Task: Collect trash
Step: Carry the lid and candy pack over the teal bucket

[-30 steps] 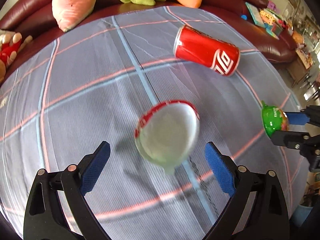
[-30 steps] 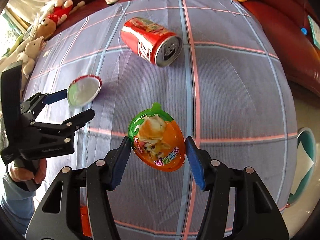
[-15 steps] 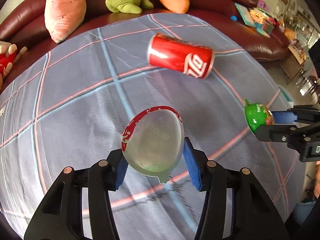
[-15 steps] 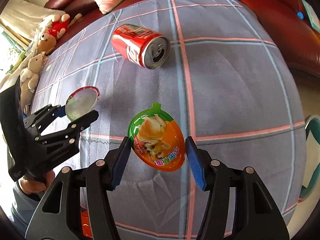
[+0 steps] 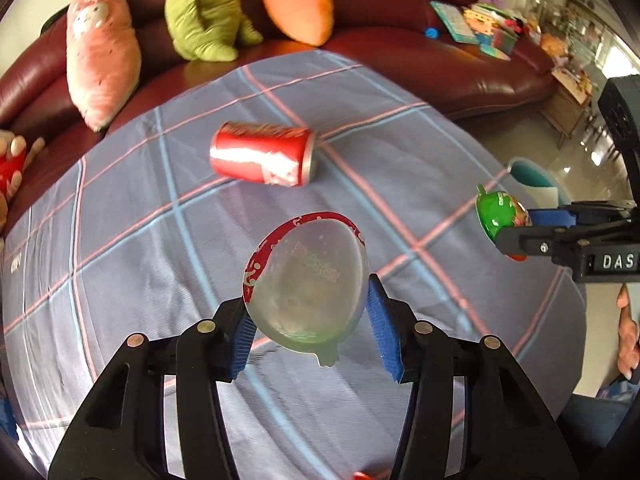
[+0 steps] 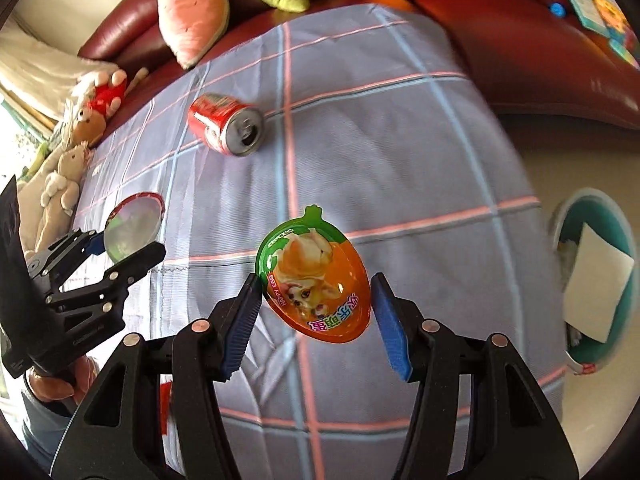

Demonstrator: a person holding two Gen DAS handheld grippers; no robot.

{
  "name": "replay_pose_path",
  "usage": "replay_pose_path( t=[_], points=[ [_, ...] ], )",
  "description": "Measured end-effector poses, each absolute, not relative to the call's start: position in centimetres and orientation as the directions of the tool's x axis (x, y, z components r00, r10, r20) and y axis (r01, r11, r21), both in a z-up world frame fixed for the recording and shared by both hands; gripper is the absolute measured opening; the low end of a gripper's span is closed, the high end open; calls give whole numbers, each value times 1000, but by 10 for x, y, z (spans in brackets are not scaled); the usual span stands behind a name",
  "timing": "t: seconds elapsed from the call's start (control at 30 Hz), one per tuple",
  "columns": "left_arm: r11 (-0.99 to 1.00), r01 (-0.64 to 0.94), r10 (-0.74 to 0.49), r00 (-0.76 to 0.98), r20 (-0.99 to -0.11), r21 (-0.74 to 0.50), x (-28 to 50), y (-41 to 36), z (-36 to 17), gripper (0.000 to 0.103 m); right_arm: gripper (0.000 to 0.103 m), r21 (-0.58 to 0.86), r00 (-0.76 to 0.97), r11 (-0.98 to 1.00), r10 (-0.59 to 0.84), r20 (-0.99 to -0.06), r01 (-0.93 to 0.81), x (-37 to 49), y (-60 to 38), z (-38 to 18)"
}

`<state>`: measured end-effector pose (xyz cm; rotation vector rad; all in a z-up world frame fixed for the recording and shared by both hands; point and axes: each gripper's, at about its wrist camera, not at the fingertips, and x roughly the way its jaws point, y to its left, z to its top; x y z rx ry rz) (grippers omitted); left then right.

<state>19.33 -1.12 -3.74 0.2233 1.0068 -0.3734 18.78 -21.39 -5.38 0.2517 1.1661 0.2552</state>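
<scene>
My left gripper (image 5: 308, 312) is shut on a clear egg-shaped plastic shell (image 5: 308, 280) with a red rim, held above the cloth. In the right wrist view the same gripper (image 6: 128, 240) and shell (image 6: 132, 226) appear at the left. My right gripper (image 6: 316, 304) is shut on an orange and green egg-shaped toy package (image 6: 314, 276), also held off the cloth; the left wrist view shows this package (image 5: 498, 214) at the right edge. A red soda can (image 5: 264, 156) lies on its side on the checked tablecloth (image 5: 120, 240), beyond both grippers (image 6: 226, 130).
A teal bin (image 6: 596, 276) with white paper inside stands on the floor past the table's right edge. A dark red sofa (image 5: 420, 60) behind the table carries plush toys (image 5: 100, 52). A hand (image 6: 52, 384) holds the left gripper's handle.
The left gripper closed on the clear shell and lifted it. Both grippers rose and moved right with their loads; the can now looks farther off and the teal bin has come into view.
</scene>
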Motion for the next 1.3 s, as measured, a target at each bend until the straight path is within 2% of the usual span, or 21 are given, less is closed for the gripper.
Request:
replay_pose_path(
  t=[0.53, 0.97, 1.3],
  points=[
    [844, 536, -255, 420, -871, 12, 164, -127, -36, 53, 54, 418, 460, 905, 341, -820, 75, 144, -324, -56],
    [759, 649, -345, 347, -872, -42, 156, -242, -42, 53, 54, 382, 525, 893, 213, -824, 237, 111, -445, -55],
    [722, 689, -365, 290, -885, -72, 160, -310, -56, 53, 54, 374, 519, 868, 166, -839, 327, 104, -511, -71]
  ],
)
